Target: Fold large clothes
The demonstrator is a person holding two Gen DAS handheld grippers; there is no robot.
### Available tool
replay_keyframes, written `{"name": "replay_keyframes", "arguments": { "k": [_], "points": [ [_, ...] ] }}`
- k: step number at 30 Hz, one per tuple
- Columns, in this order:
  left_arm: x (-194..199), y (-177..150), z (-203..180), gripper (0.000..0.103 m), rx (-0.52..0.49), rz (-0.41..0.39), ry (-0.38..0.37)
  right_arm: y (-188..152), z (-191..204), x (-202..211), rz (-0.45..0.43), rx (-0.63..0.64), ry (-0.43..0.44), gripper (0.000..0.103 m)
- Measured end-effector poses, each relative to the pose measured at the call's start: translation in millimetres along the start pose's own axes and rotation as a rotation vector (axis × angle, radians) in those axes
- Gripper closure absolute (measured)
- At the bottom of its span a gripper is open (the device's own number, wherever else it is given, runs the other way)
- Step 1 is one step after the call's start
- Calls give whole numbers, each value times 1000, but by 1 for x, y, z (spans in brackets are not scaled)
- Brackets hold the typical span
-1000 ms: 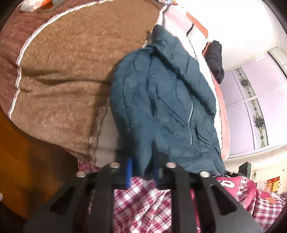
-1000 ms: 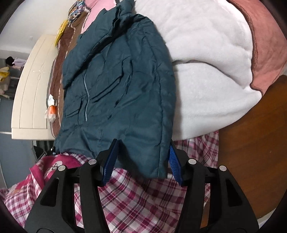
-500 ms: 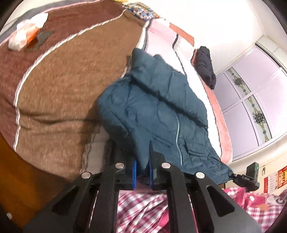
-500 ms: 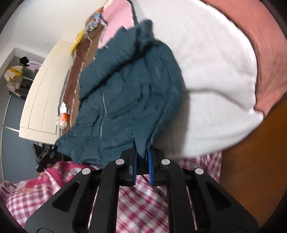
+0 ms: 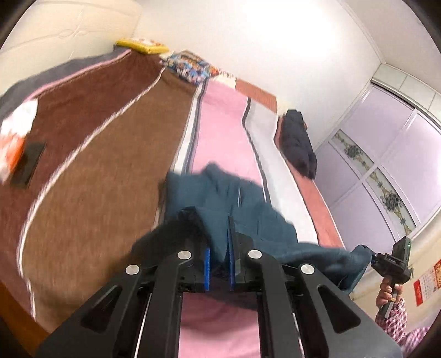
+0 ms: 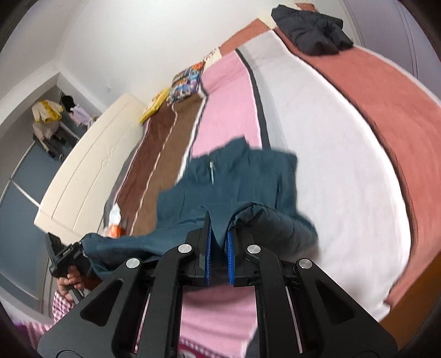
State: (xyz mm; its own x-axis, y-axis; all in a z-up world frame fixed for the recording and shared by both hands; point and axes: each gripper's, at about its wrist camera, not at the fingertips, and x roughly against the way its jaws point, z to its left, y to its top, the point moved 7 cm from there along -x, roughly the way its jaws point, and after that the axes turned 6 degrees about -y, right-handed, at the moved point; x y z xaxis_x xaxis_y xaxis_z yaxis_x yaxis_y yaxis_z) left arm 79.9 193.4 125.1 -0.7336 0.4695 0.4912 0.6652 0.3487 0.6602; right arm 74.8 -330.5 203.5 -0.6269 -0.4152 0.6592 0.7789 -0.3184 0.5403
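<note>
A teal quilted jacket [image 5: 237,209] lies on the striped bed; its hem is lifted off the bed between both grippers. My left gripper [image 5: 219,247] is shut on the jacket's hem at one bottom corner. My right gripper [image 6: 219,239] is shut on the hem at the other bottom corner of the jacket [image 6: 242,176]. Dark lining shows where the hem folds over beside each gripper. The right gripper also shows in the left wrist view [image 5: 391,263], and the left gripper shows in the right wrist view [image 6: 66,258]. The collar end rests on the bed.
The bed has brown [image 5: 91,165], pink [image 5: 220,132], white [image 6: 330,165] and salmon [image 6: 391,96] blanket strips. A black garment [image 6: 311,24] lies at the far end. A phone [image 5: 27,165] and a tissue pack [image 5: 13,137] lie on the brown strip. Pillows sit by the wall.
Both grippers have closed on the jacket's hem and lifted it up and forward towards the collar. The views now look along the bed instead of down at it.
</note>
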Motion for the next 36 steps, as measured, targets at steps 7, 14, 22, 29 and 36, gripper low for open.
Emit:
{"name": "replay_keyframes", "arguments": {
  "k": [7,14,22,29,36],
  "points": [
    [-75,82,3,94,8,4,24,92,-9,-65,-4,-41,-45,93],
    [-160,132,33,94,55,37,99,163,-43,-170,41,-89,-133,93],
    [-260,146,86,94,106,131,190,184,-92,-284,143,-152,-209,93],
    [-329,132,142,94,189,201,254,180,-116,-345,200,-148,-263,93],
    [-358,107,162,89,227,247,292,160,-132,-378,262,-163,-303,92]
  ]
}}
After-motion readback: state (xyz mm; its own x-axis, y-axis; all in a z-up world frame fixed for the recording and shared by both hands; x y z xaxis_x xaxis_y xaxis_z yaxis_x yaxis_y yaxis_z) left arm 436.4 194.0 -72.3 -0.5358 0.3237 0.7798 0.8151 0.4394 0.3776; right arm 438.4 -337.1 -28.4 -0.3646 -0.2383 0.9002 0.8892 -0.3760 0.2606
